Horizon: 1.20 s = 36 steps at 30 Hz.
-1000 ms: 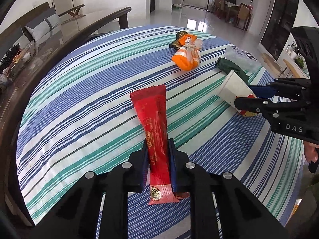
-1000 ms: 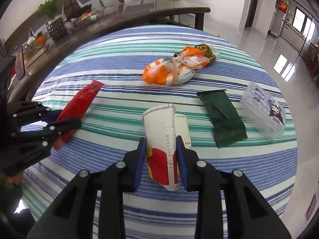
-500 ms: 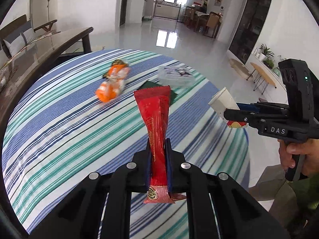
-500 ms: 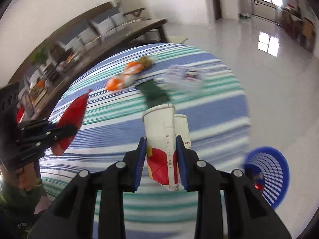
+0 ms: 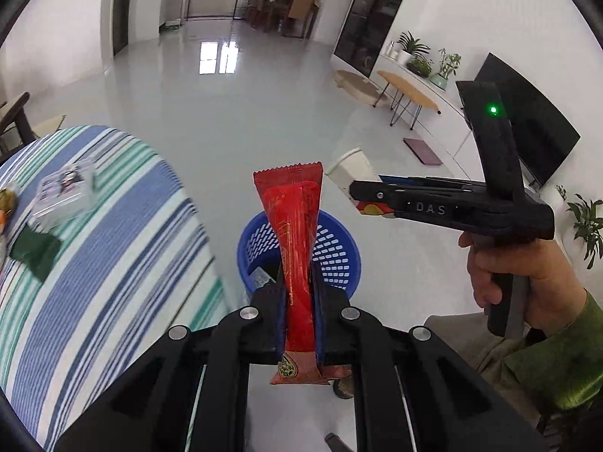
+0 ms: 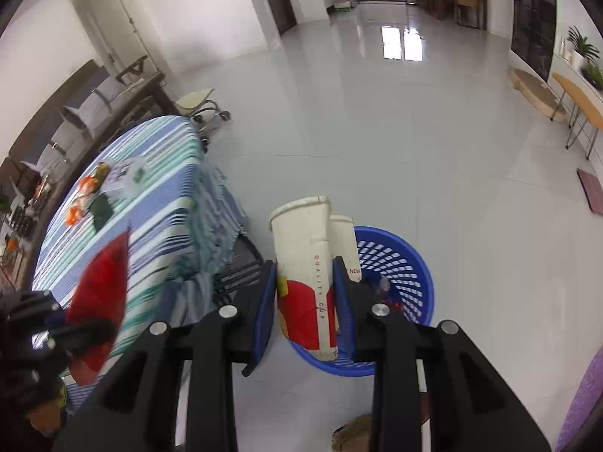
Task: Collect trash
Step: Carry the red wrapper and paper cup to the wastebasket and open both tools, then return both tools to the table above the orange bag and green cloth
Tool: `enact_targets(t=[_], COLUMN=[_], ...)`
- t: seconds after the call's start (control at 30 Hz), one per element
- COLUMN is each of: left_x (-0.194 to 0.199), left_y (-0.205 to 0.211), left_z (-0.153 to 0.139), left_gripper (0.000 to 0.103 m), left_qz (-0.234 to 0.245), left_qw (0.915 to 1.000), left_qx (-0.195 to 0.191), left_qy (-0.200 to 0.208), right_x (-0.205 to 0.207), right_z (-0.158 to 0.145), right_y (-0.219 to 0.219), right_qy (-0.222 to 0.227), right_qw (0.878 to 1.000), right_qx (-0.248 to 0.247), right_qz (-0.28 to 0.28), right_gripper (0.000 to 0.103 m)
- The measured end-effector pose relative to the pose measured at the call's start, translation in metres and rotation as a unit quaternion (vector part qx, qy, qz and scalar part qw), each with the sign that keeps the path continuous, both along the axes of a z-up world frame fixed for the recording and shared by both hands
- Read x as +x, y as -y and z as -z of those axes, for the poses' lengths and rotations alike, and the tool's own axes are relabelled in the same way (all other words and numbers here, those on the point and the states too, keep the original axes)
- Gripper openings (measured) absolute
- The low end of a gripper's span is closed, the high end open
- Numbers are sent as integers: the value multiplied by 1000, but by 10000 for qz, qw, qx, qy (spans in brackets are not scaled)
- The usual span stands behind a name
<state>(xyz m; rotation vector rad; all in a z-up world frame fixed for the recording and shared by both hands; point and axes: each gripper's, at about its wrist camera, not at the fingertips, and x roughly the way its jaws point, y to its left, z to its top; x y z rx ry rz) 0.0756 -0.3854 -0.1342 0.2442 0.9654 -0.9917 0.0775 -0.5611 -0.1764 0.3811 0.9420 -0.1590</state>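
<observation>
floor (image 6: 377, 120): pale glossy tile, wide and bare from the table edge out to the far doorway; nothing stands between the table and the basket.

table (image 6: 158, 196): striped blue, green and white cloth; its near edge drops in folds just beside the basket. a green wrapper (image 5: 35, 250), a clear plastic box (image 5: 64, 188) and an orange packet (image 6: 75, 211) lie on top, well back from that edge.

basket (image 6: 399, 263): blue plastic, slotted wall, standing on the floor close to the table corner; some bits lie inside, too small to tell apart.

left gripper (image 5: 299, 293): jaws clamped tight on a red wrapper (image 5: 296, 233), which stands upright, long and flat, zigzag top edge, round emblem at the bottom end. it hangs over the basket as the left view has it.

right gripper (image 6: 305, 290): jaws closed on a paper cup (image 6: 305, 260), white with red and yellow marks, squashed flat, a second cup nested behind. mouth end points away; it sits above the basket's near rim. the person's hand (image 5: 520, 275) grips the handle.
</observation>
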Motion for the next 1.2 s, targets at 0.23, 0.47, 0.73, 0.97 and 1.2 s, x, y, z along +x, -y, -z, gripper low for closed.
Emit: enact_targets(t=[0.23, 0.47, 0.73, 0.97, 1.2], left_x=[8, 31, 50, 37, -4], left_y=[80, 115, 133, 96, -9], left_z=[56, 105, 134, 81, 19], left_gripper=[11, 11, 55, 85, 96], left_qz=[72, -81, -277, -442, -549], left_qw=[9995, 9982, 9971, 9988, 9972], left_qx=[180, 443, 616, 213, 78], left_qy=[-242, -391, -364, -84, 496], right_x=[1, 3, 2, -10, 6], right_z=[36, 61, 65, 36, 11], right_y=[50, 79, 94, 88, 5], right_qy=[-21, -95, 57, 324, 488], right_qw=[9978, 9939, 9918, 9900, 9942], right_qx=[493, 878, 845, 376, -637], right_qz=[449, 662, 957, 1321, 713], right_gripper=[30, 33, 43, 87, 88])
